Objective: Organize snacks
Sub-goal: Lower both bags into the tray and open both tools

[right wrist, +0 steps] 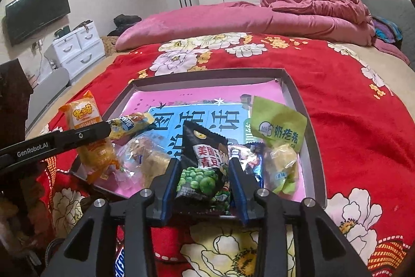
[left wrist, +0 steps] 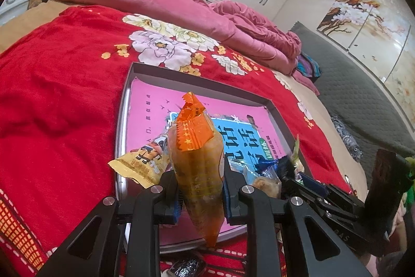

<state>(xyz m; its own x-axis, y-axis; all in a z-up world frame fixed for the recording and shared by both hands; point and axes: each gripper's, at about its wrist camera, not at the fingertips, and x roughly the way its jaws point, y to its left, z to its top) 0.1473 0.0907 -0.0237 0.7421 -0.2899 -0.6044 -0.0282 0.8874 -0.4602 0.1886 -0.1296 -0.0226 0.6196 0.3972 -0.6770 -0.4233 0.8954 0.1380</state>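
A shallow box (left wrist: 199,75) with a pink and blue printed floor lies on the red flowered bedspread; it also shows in the right wrist view (right wrist: 311,147). My left gripper (left wrist: 198,173) is shut on an orange snack pack (left wrist: 197,160), held upright over the box's near edge; the pack shows in the right wrist view (right wrist: 85,126) too. My right gripper (right wrist: 205,165) is shut on a black green-pea packet (right wrist: 203,162) above the box's near edge. Inside lie a yellow packet (left wrist: 141,164), a clear-wrapped bread (right wrist: 145,160) and a light green packet (right wrist: 278,131).
A folded pink quilt (right wrist: 259,17) lies across the far side of the bed. A dark wrapped snack (left wrist: 185,268) and a Snickers bar (right wrist: 119,261) lie on the bedspread below the grippers. White drawers (right wrist: 77,48) and a wall TV (right wrist: 36,12) stand at the left.
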